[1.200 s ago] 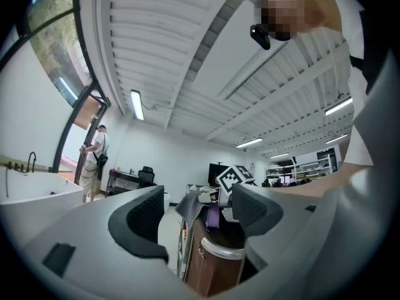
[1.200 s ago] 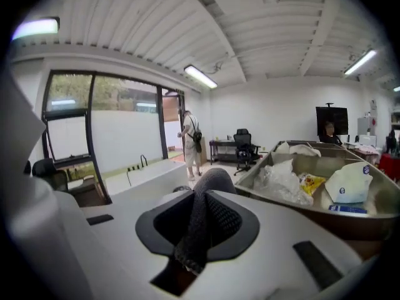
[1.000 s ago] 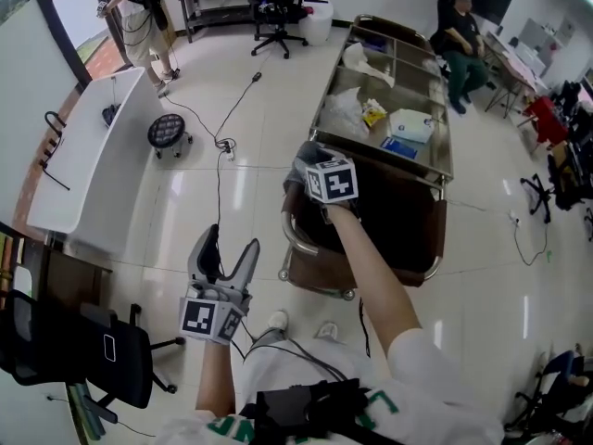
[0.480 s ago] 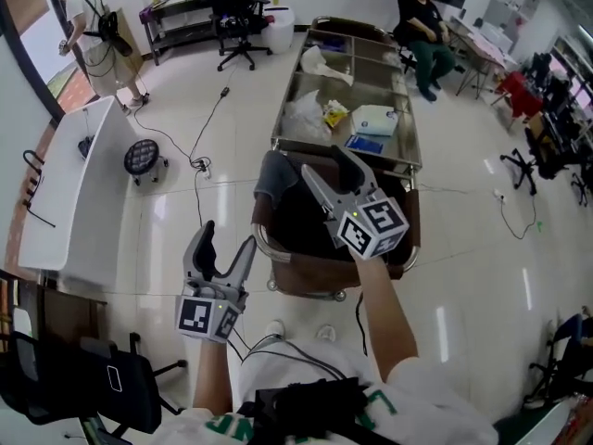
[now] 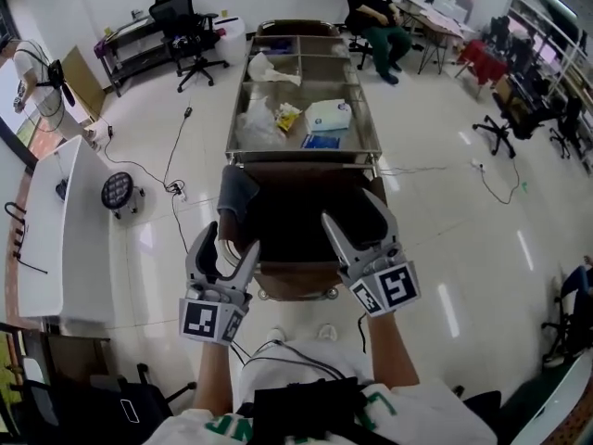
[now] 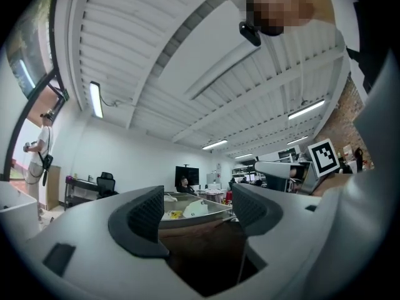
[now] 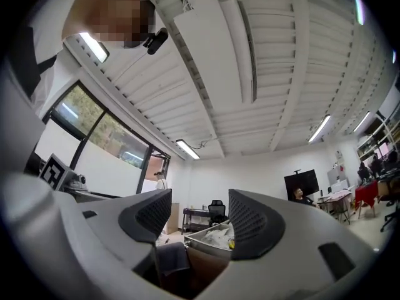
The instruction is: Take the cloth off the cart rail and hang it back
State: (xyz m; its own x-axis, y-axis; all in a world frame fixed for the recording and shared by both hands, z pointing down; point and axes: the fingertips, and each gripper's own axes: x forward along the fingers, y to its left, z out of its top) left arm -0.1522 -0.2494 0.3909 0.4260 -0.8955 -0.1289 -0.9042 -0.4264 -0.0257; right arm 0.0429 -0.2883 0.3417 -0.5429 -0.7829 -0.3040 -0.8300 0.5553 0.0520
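A grey cloth (image 5: 236, 197) hangs over the left corner of the cart's near rail (image 5: 298, 290), beside the dark brown end panel (image 5: 306, 225). The cloth also shows low in the right gripper view (image 7: 170, 257). My right gripper (image 5: 355, 211) stands open and empty in front of the cart's end, apart from the cloth. My left gripper (image 5: 228, 241) is open and empty too, just below the cloth and not touching it. In the left gripper view the open jaws (image 6: 199, 208) frame the cart. The right gripper's own view (image 7: 200, 219) shows nothing between its pads.
The cart's steel top tray (image 5: 367, 126) holds plastic bags (image 5: 259, 130), a white box (image 5: 328, 116) and a blue packet (image 5: 320, 142). A white table (image 5: 56, 230) stands at left, cables (image 5: 176, 170) run over the floor. Office chairs (image 5: 181, 21) and a seated person (image 5: 371, 7) are beyond the cart.
My right gripper has let go of the cloth at the rail's left corner and drawn back toward me and rightward, jaws wide. The cloth stays on the rail. The left gripper has hardly moved.
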